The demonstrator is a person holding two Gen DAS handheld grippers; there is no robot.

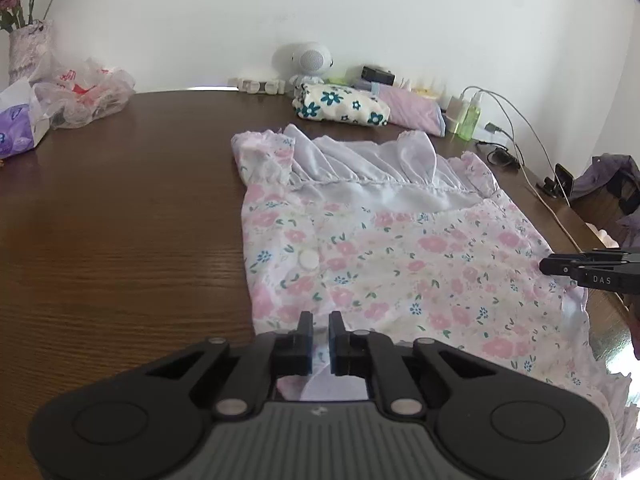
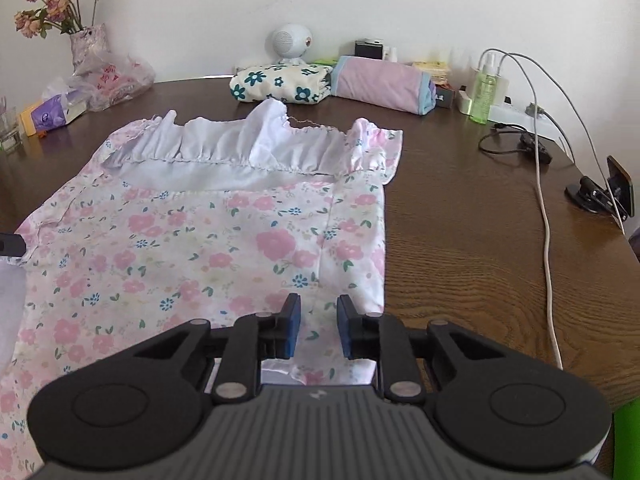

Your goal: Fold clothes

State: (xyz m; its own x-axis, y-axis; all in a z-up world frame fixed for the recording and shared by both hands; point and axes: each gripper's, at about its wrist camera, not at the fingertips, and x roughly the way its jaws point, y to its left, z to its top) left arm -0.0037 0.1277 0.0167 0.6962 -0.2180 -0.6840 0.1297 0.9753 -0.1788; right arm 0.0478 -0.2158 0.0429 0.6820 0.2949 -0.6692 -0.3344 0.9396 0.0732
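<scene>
Floral dress (image 2: 208,248) spread flat on wooden table (image 2: 460,240), vase (image 2: 89,42) holding pink flowers (image 2: 48,4) at far corner, left gripper (image 1: 320,322) fingers narrowly parted over hem, right gripper (image 2: 318,312) fingers slightly wider, grasping nothing, dress's near edge hidden beneath both.

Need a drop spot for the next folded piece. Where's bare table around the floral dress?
Two bare patches of table: left of the floral dress, up to the tissue box and plastic bag; and right of it, up to the white cable. Crowded: back edge, with folded cloths, bottle, chargers.
</scene>
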